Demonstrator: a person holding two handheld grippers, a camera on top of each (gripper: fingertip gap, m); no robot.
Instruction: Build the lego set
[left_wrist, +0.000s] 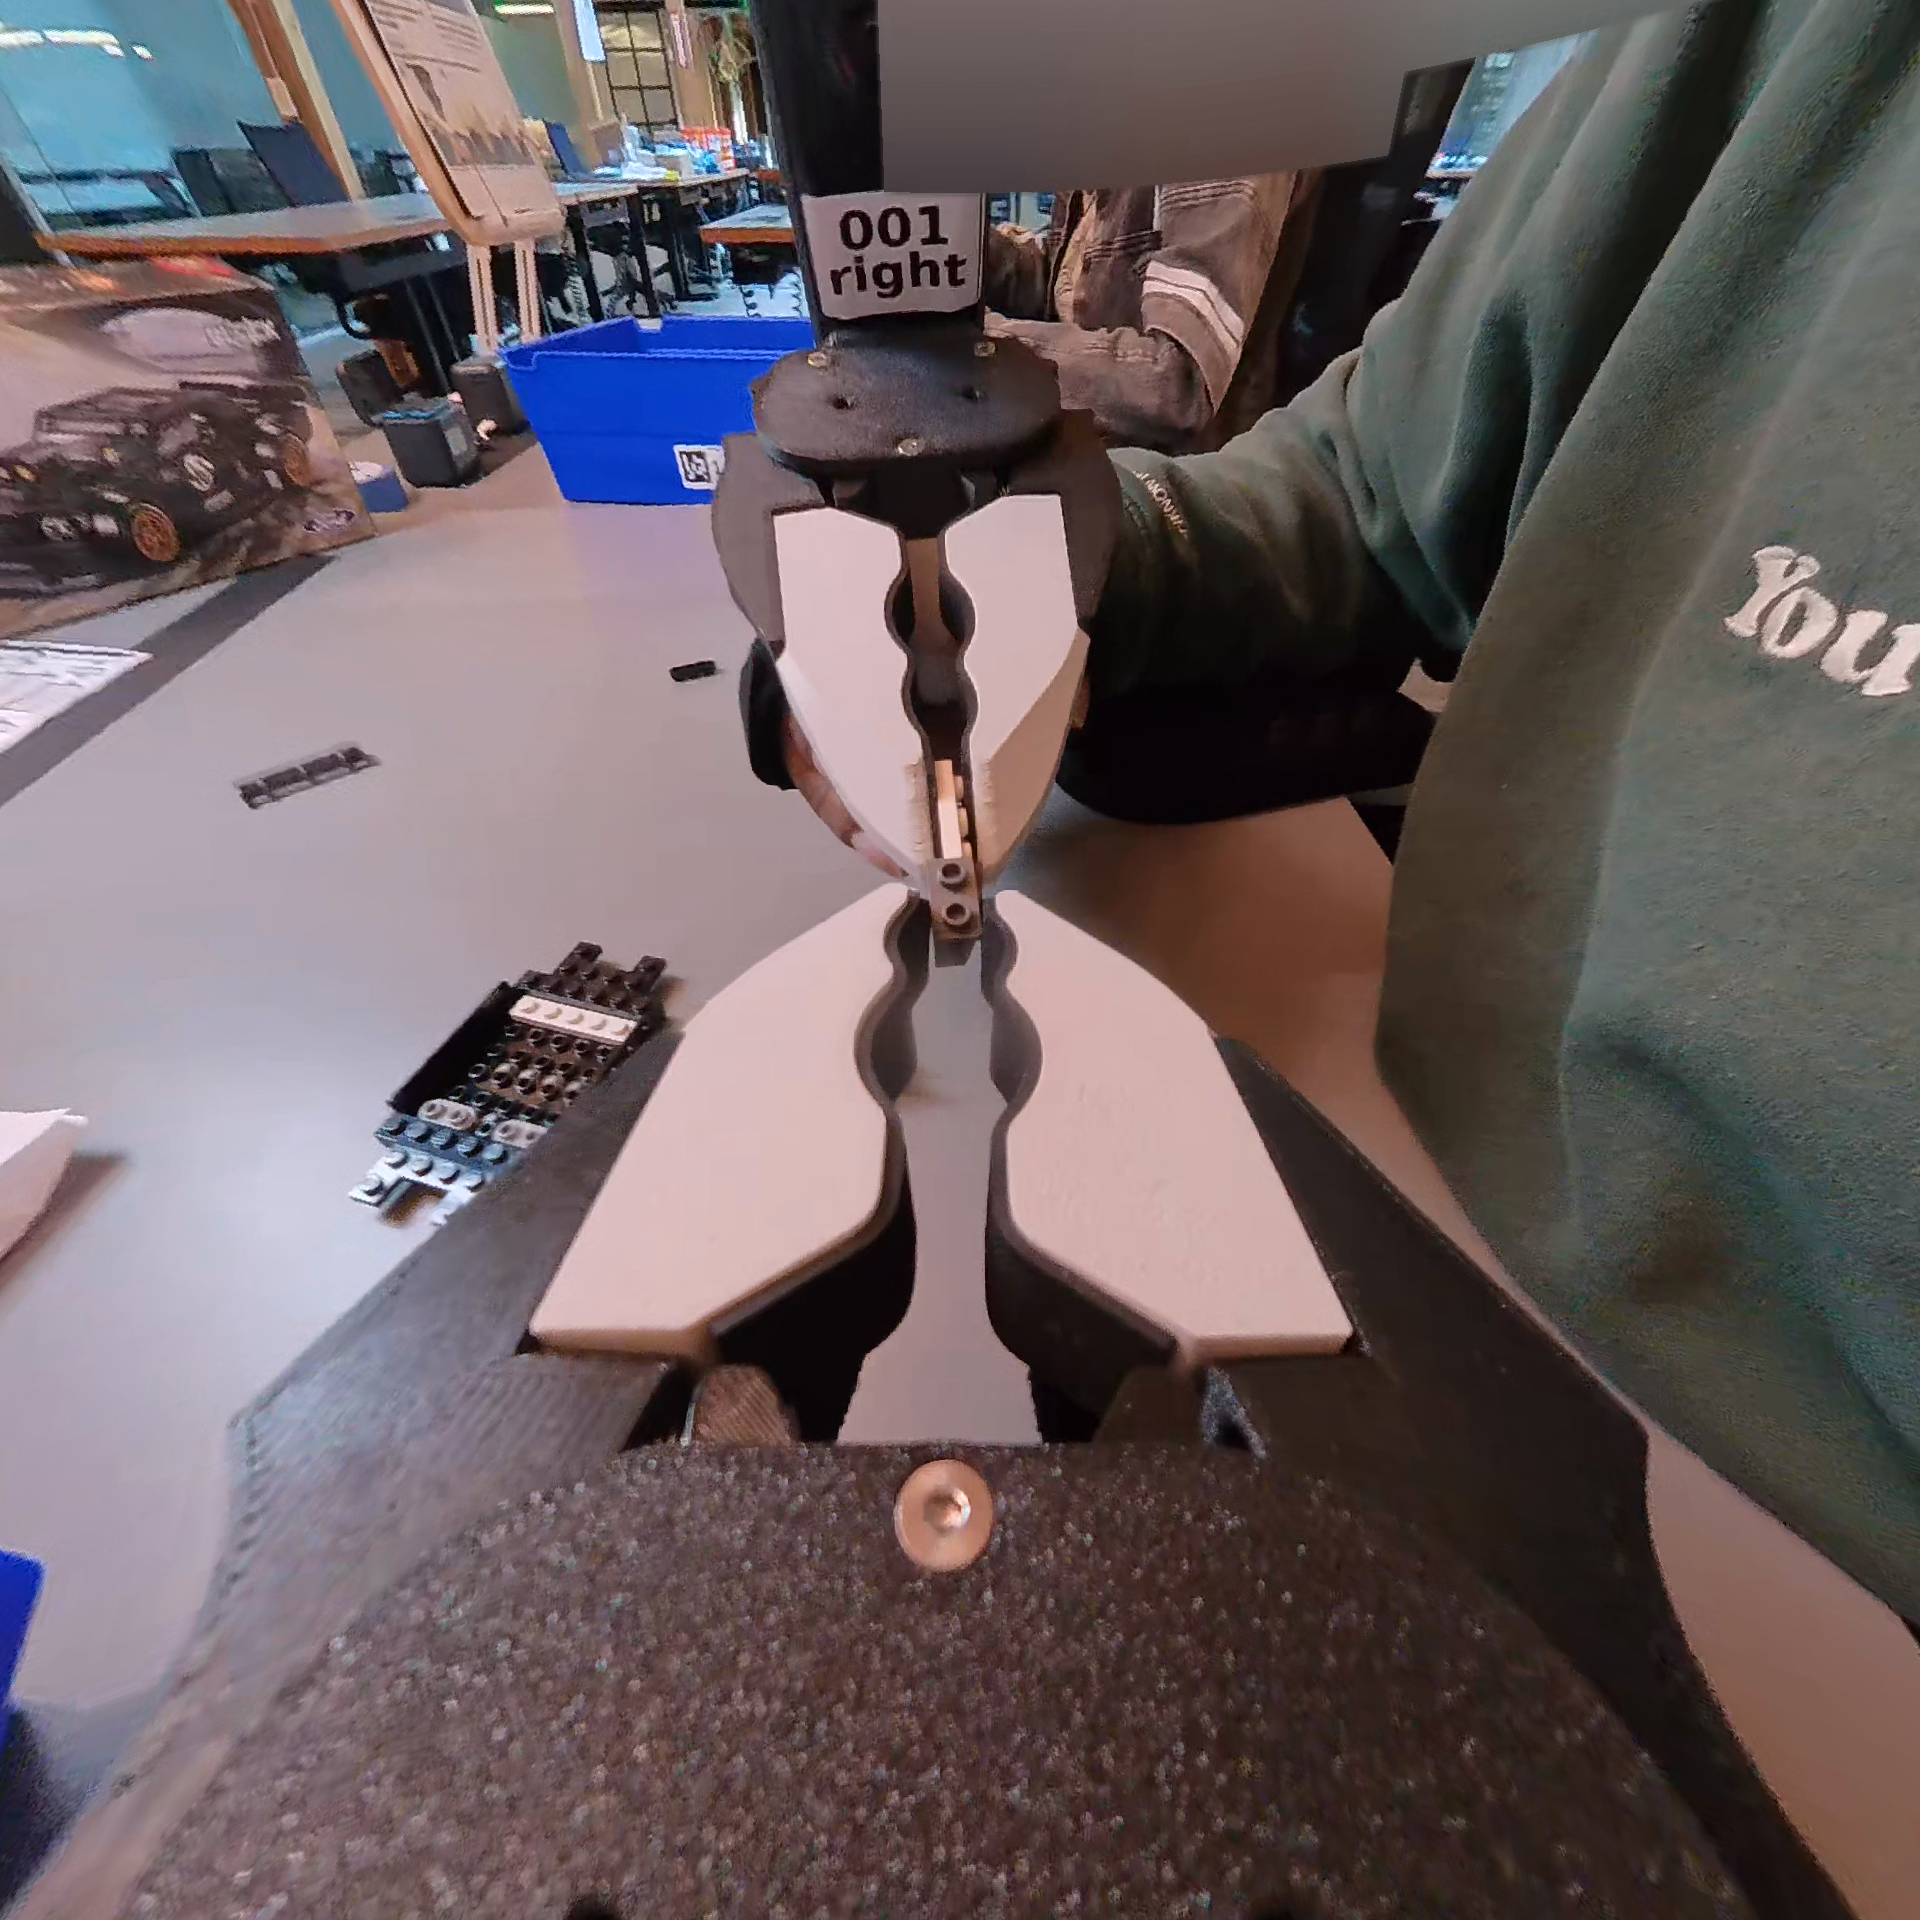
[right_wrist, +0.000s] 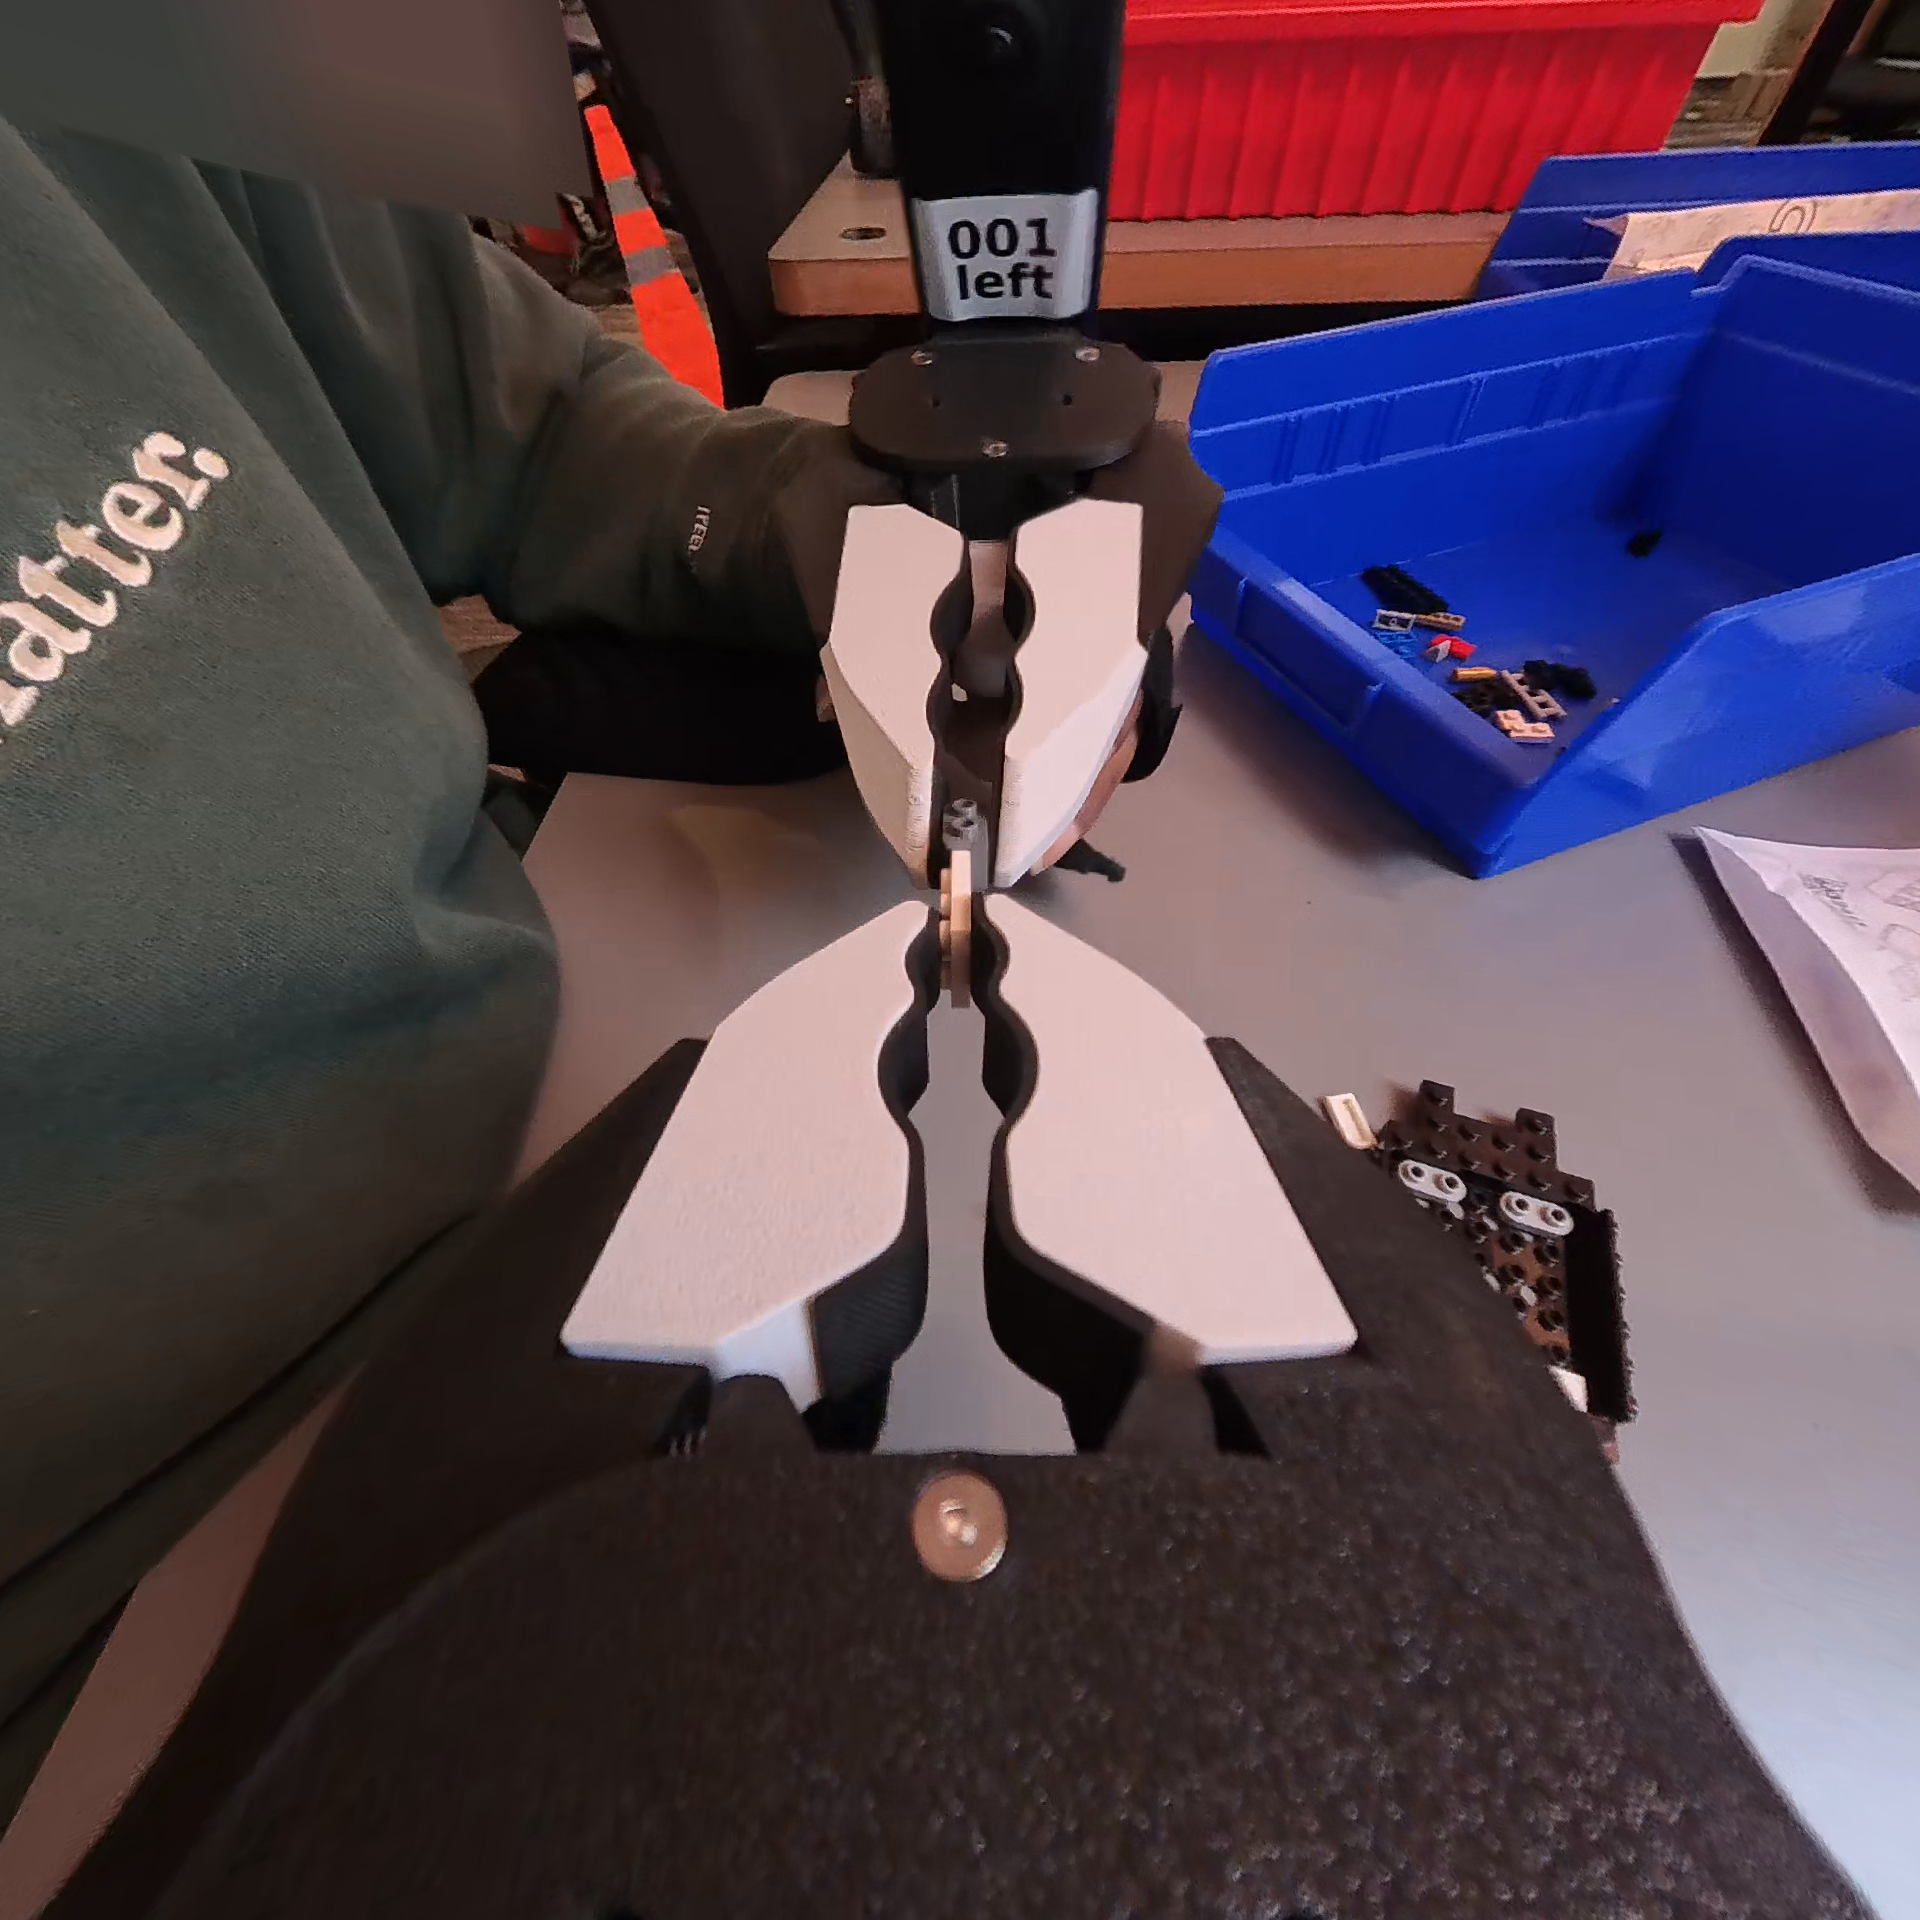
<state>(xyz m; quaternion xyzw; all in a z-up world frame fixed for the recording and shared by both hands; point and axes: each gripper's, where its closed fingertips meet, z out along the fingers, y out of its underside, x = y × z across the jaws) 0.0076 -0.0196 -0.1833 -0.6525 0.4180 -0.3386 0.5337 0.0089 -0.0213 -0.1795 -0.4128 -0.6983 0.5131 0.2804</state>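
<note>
I'm tip to tip above the grey table (left_wrist: 436, 665); left gripper (left_wrist: 940, 930) pinches a grey studded piece (left_wrist: 958, 902); right gripper (right_wrist: 954, 935) pinches a tan plate (right_wrist: 956, 914); pieces touching.

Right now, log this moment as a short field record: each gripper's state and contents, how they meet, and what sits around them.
left gripper: shut on small grey studded piece
right gripper: shut on flat tan piece
contact: the two pieces meet end to end between the facing grippers, above the grey table
black brick assembly: on the table beside the grippers, untouched
blue bin: on the table, a few loose small bricks inside
printed sheet: near the bin
person: green sweatshirt sleeve behind the grippers
</note>
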